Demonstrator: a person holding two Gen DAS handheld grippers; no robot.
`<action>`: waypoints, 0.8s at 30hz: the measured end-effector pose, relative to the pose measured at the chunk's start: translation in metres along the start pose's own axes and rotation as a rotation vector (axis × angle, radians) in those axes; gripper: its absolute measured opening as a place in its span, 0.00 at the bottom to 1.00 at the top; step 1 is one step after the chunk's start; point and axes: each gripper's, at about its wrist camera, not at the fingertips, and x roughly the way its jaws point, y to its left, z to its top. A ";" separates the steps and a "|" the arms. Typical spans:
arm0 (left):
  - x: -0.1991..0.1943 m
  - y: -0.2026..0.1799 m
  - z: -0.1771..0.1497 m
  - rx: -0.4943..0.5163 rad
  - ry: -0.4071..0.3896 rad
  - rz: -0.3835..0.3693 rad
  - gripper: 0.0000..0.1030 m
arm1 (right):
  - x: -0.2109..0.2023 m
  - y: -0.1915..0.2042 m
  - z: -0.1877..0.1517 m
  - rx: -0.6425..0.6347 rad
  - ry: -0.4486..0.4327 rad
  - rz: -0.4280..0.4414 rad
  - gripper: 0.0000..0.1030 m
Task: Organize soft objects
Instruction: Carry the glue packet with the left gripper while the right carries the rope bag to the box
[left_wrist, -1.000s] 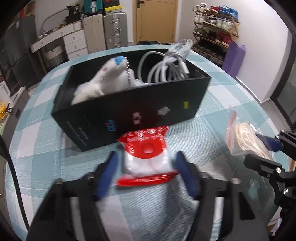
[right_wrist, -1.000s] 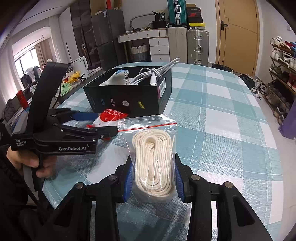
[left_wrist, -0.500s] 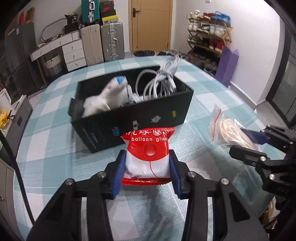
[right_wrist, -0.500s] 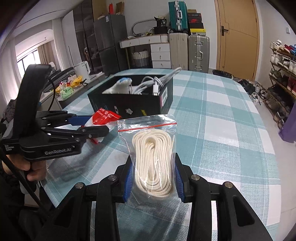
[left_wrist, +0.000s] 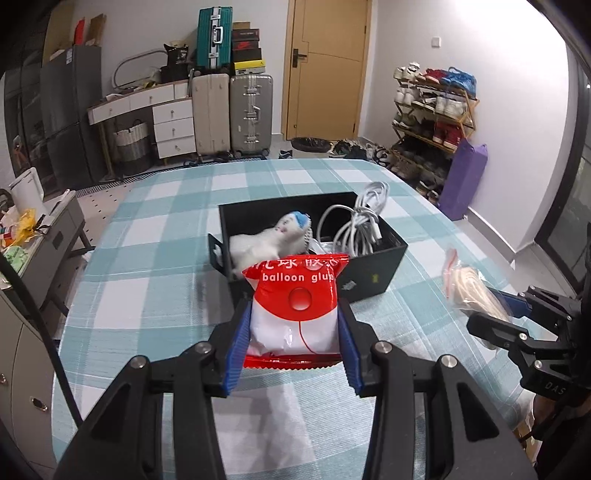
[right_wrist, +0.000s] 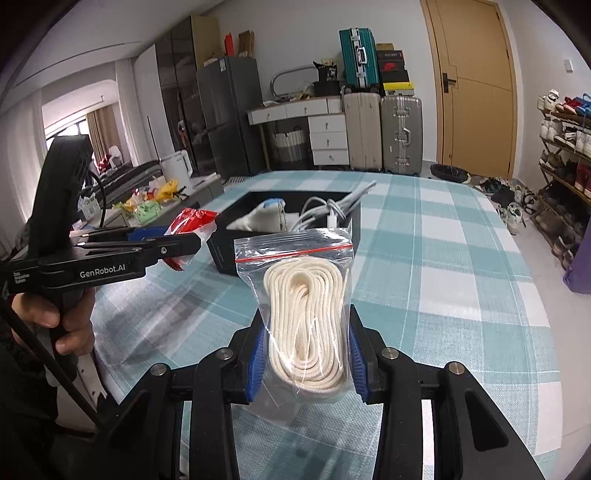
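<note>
My left gripper is shut on a red and white balloon glue packet, held above the checked table. The same packet shows at the left gripper's tip in the right wrist view. My right gripper is shut on a clear zip bag of cream rope, also lifted off the table; that bag appears at the right of the left wrist view. Ahead sits a black open box holding a white plush toy and white cables. The box lies beyond the rope bag.
The teal checked tablecloth covers a round table whose edges fall away left and right. A person's hand grips the left tool's handle. Suitcases, drawers and a shoe rack stand far behind.
The left gripper closed on the balloon glue packet and lifted it off the table, so the box now looks farther away. The right gripper rose slightly with the rope bag still held.
</note>
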 end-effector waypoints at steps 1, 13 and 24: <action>0.000 0.002 0.001 -0.003 -0.005 0.003 0.42 | -0.001 0.001 0.001 0.004 -0.004 0.002 0.37; 0.001 0.013 0.012 -0.025 -0.041 -0.010 0.42 | -0.001 0.005 0.022 0.033 -0.071 0.002 0.37; 0.005 0.022 0.025 -0.037 -0.061 -0.013 0.42 | 0.012 0.012 0.057 0.022 -0.092 -0.002 0.37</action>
